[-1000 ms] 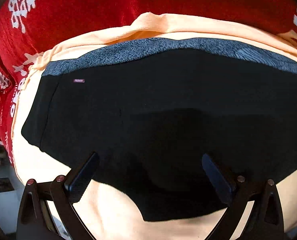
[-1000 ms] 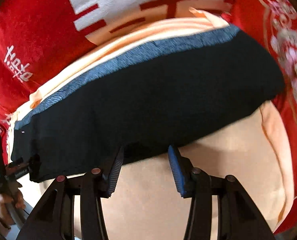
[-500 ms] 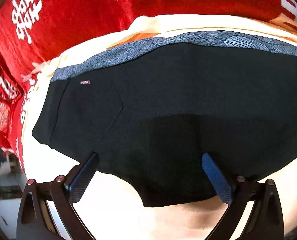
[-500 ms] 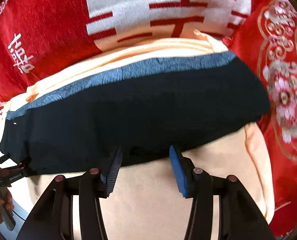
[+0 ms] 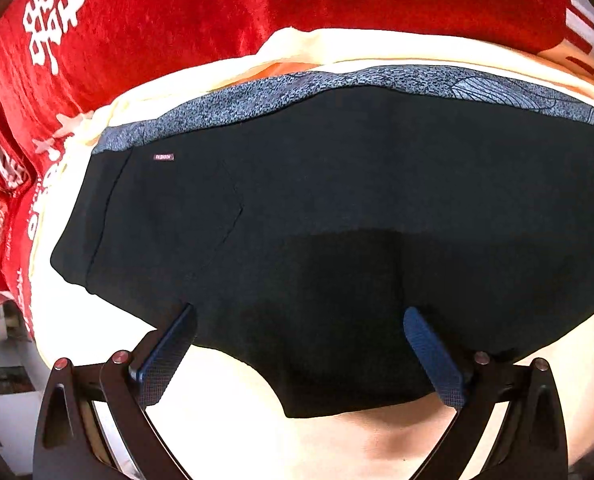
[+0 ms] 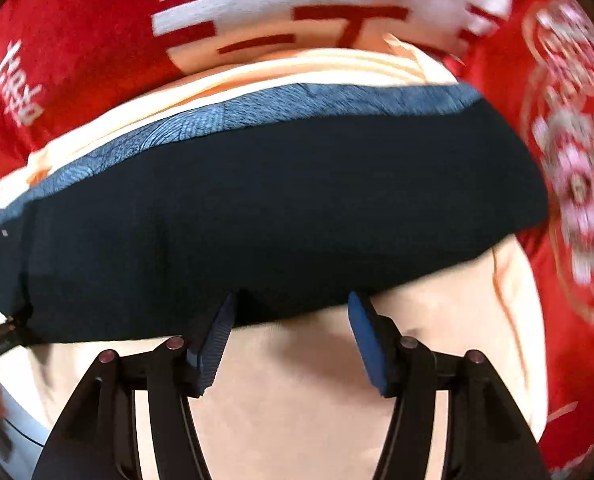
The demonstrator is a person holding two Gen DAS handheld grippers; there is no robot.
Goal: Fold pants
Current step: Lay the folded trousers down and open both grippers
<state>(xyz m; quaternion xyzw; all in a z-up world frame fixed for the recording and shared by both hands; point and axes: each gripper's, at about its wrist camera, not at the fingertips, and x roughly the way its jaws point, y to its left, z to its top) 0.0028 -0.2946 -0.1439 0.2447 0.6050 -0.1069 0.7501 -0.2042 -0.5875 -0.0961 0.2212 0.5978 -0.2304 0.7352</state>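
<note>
The black pants [image 5: 337,208] lie flat on a peach cloth [image 5: 225,408], which sits on a red blanket [image 5: 157,20] with white writing. A gray-blue patterned band [image 5: 337,84] runs along the far edge of the pants. A tiny tag [image 5: 163,157] on them reads "FASHION". The left gripper [image 5: 299,340] is spread wide over the near edge, holding nothing. The right gripper [image 6: 293,320] is also apart and empty, at the pants' near edge.
</note>
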